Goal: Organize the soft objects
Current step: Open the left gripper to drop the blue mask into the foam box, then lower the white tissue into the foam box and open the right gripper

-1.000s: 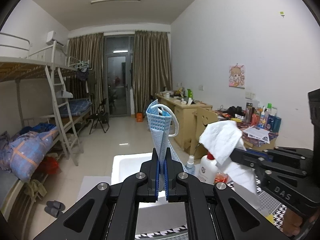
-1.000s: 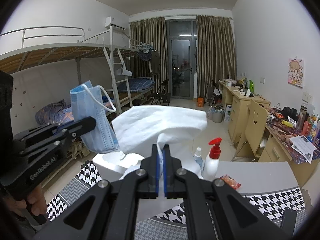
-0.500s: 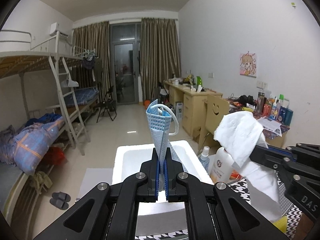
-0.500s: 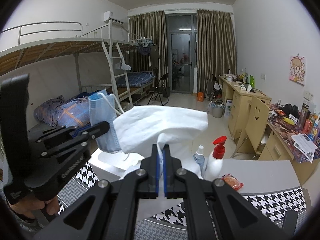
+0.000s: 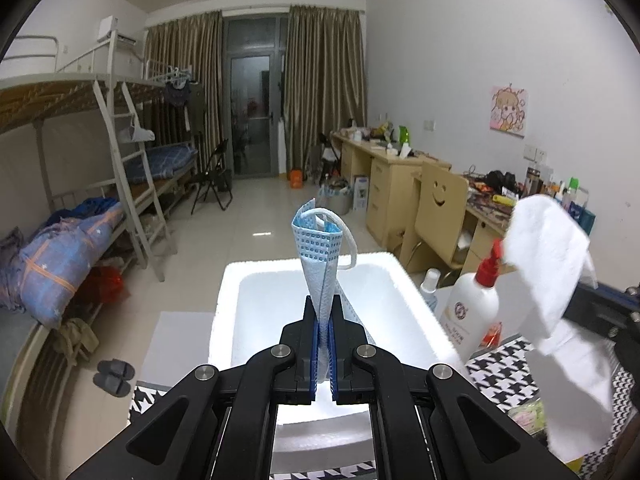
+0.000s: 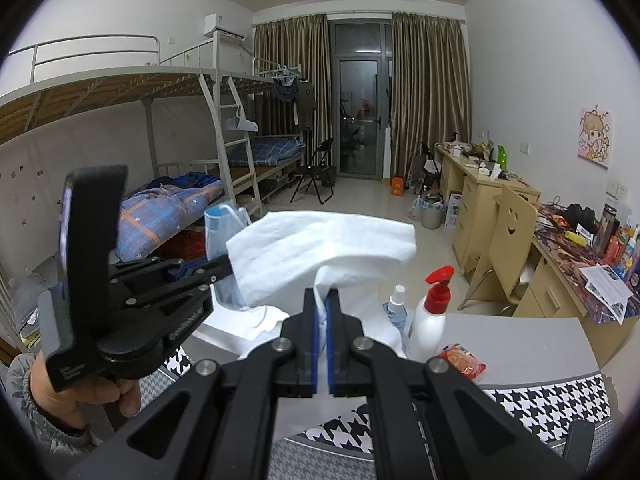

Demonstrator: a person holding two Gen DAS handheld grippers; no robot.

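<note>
Left gripper [image 5: 323, 312], black with blue pads, is clamped on a folded blue disposable face mask [image 5: 320, 252]; the mask stands upright from the jaws, white ear loop hanging off its right side. It is held in the air above a white foam box [image 5: 228, 300] that sits just ahead of the fingers on the table. In the right wrist view the same left gripper [image 6: 224, 266] comes in from the left, the person's hand [image 6: 76, 392] wrapped around its handle, the mask [image 6: 218, 228] sticking up behind the tissue.

Right gripper [image 6: 322, 308] pinches a crumpled white paper tissue [image 6: 320, 248] between its blue pads; the tissue fans out up and left above the jaws, also off the table. In the left wrist view this tissue [image 5: 548, 264] hangs at the right edge, right of the box.

Right of the box stand a white pump bottle with red nozzle [image 6: 432, 320] and a small clear spray bottle [image 6: 396, 308], just beside each other. A red snack packet [image 6: 460, 360] lies near the pump bottle on the grey tabletop [image 6: 520, 340]. A black-and-white houndstooth cloth [image 6: 552, 404] covers the near table edge.
</note>
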